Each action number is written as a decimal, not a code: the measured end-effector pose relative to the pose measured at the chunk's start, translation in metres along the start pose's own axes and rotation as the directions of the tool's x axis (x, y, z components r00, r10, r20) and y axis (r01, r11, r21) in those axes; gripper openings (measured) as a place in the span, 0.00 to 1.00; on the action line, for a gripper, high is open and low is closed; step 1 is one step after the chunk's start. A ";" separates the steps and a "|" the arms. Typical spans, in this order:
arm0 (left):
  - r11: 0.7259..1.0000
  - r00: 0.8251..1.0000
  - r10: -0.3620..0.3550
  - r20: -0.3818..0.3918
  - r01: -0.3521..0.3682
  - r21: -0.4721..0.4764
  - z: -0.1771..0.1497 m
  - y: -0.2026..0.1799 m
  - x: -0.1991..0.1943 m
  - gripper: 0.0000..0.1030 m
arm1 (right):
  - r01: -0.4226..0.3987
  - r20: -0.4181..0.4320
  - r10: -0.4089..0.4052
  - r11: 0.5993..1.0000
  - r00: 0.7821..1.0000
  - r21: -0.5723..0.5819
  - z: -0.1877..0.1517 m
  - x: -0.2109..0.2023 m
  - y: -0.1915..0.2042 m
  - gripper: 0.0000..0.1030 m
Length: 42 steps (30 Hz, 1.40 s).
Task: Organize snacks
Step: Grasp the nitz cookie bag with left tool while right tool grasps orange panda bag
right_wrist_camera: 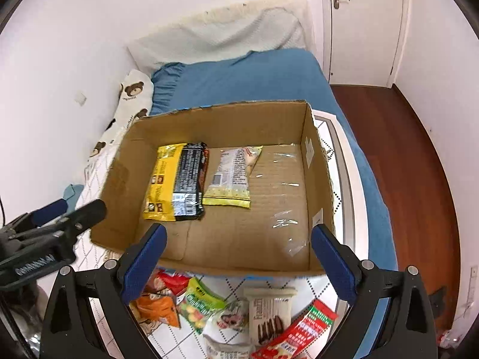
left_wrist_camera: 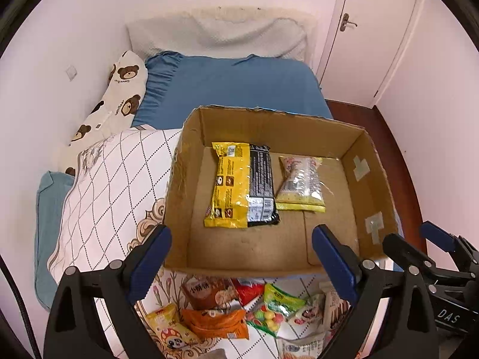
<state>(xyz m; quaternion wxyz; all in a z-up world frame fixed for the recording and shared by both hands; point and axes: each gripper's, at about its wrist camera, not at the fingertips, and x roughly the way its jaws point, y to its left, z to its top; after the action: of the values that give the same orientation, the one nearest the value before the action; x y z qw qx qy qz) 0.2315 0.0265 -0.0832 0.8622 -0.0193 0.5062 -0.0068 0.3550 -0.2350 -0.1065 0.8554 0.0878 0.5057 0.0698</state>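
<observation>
Left wrist view: cardboard box (left_wrist_camera: pixel 271 257) on bed, yellow-black packet (left_wrist_camera: pixel 239 184) and clear pouch (left_wrist_camera: pixel 301 184) flat inside, long axes toward box's far wall. Left gripper (left_wrist_camera: pixel 241 257) wide, empty, above box's near wall. Step looks between picks.

Right wrist view: right gripper (right_wrist_camera: pixel 238 254) wide, empty. Loose snack pile (right_wrist_camera: pixel 236 311) just outside box's near wall; next move needs descent onto one packet.

- Left gripper (left_wrist_camera: pixel 241 254): angled steeply downward, blue-padded fingers (left_wrist_camera: pixel 149 260) spread wide, nothing between them.
- Right gripper (right_wrist_camera: pixel 238 254): same downward tilt, its jaws equally wide apart and empty.
- The two grippers sit side by side, apart.
</observation>
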 end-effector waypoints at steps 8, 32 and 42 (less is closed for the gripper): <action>1.000 1.000 -0.014 -0.015 0.014 0.016 -0.046 -0.009 -0.018 0.93 | -0.043 -0.010 0.044 0.998 0.999 0.043 -0.042 -0.026 -0.006 0.96; 0.445 0.951 0.154 -0.269 0.177 0.878 -0.247 -0.171 0.098 0.89 | 0.036 -0.327 0.071 0.950 0.942 0.310 -0.269 0.013 -0.130 0.95; 0.900 0.834 0.040 -0.550 0.209 0.382 -0.220 -0.106 0.126 0.56 | -0.013 -0.345 0.047 0.995 0.937 0.100 -0.262 0.038 -0.098 0.91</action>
<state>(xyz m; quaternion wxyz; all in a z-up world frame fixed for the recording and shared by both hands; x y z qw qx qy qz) 0.1018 -0.0893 -0.2958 0.6637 0.1495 0.7149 -0.1615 0.1459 -0.3013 -0.2844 0.7464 0.1230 0.6499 0.0729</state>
